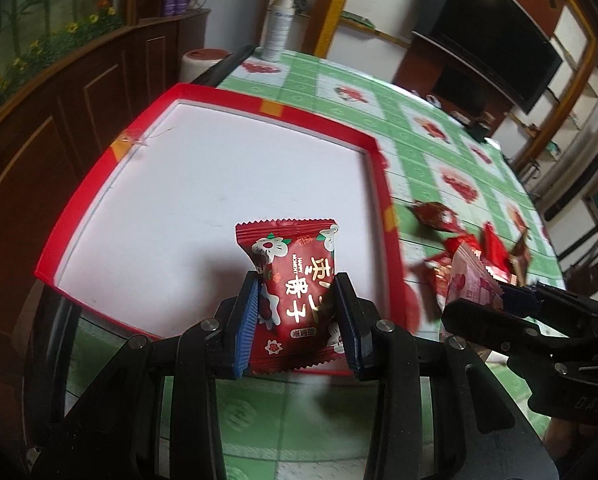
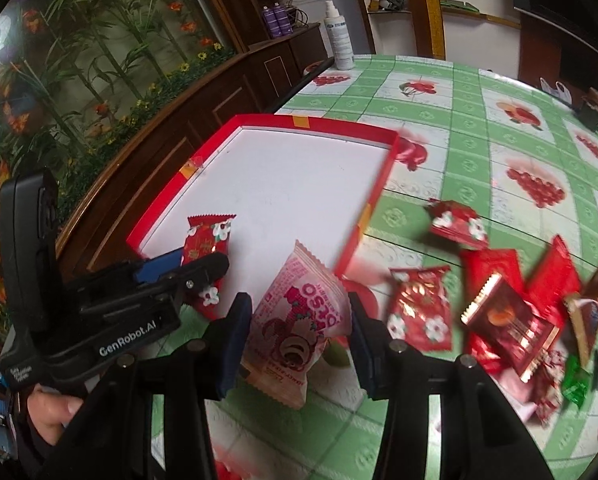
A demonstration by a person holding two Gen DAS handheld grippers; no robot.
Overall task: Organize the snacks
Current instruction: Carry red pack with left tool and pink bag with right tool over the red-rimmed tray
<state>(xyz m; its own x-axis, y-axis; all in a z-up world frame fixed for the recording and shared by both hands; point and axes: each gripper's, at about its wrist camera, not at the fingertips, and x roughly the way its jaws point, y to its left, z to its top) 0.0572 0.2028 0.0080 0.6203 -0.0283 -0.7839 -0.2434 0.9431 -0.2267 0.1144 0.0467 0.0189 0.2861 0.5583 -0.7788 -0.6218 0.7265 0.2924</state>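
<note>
My left gripper (image 1: 295,308) is shut on a red snack packet with white flowers (image 1: 291,292) and holds it upright over the near edge of a red-rimmed box with a white floor (image 1: 383,184). My right gripper (image 2: 299,328) is shut on a pink snack packet with a bear print (image 2: 299,320), just outside the box's near right corner (image 2: 383,168). The right gripper and pink packet (image 1: 471,284) also show at the right of the left wrist view. The left gripper and red packet (image 2: 207,240) show at the left of the right wrist view. The box holds nothing else.
A pile of loose red, brown and green snack packets (image 2: 507,312) lies on the green checked tablecloth (image 2: 459,128) right of the box. A white spray bottle (image 2: 339,40) stands at the table's far edge. A dark wooden cabinet (image 1: 79,92) runs along the left.
</note>
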